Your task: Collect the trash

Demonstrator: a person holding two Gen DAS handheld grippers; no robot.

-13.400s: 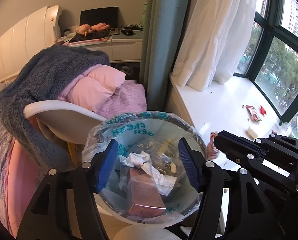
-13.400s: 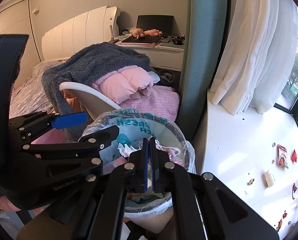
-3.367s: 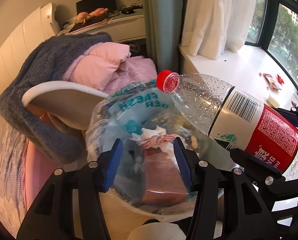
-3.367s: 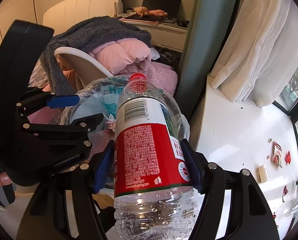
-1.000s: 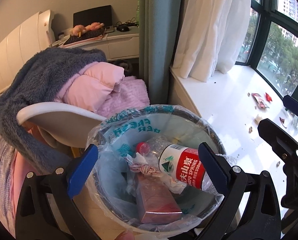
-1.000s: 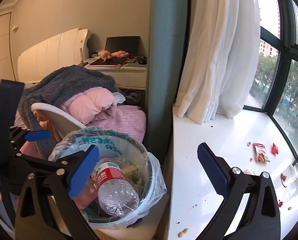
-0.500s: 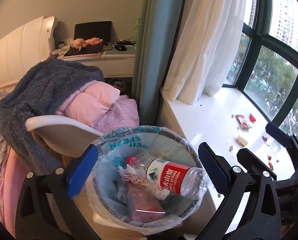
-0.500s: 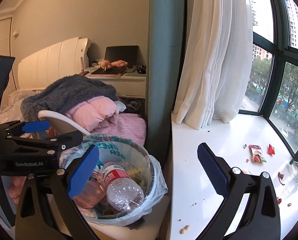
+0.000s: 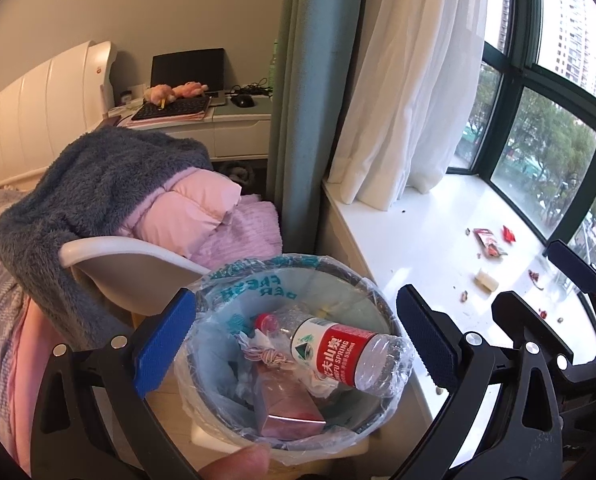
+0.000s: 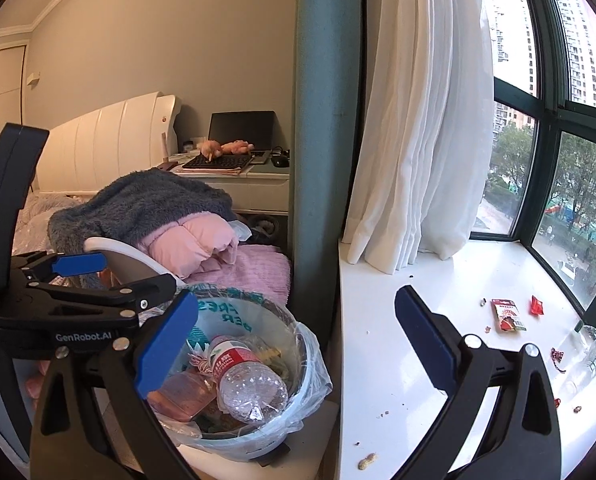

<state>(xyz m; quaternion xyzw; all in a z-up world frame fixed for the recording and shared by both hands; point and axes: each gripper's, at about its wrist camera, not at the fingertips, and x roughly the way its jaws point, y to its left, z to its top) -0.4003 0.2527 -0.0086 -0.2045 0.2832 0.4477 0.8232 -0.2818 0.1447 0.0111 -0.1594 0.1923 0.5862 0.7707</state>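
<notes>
A round bin point(image 9: 233, 280) lined with a clear bag stands beside the white sill. In it lie a clear water bottle point(image 9: 334, 354) with a red label and red cap, a pink box point(image 9: 285, 408) and crumpled tissue. My left gripper point(image 9: 295, 320) hangs open above the bin, holding nothing. My right gripper point(image 10: 295, 332) is open and empty too, between the bin point(image 10: 298, 332) and the sill; the bottle point(image 10: 245, 384) shows at its left. On the sill lie a red wrapper point(image 10: 508, 314), a small red scrap point(image 10: 537, 305) and a peanut point(image 10: 368, 460).
A white chair point(image 9: 129, 256) with a blue fleece and pink cushions stands left of the bin. A teal curtain point(image 10: 326, 140) and a white curtain point(image 10: 422, 140) hang at the sill's near end. A clear glass point(image 10: 594, 356) stands by the window. A thumb point(image 9: 237, 464) shows at the bottom.
The right gripper, shut on the bottle 3.4 s ago, has let it go into the bin. Both grippers now stand wide open and have drawn back a little.
</notes>
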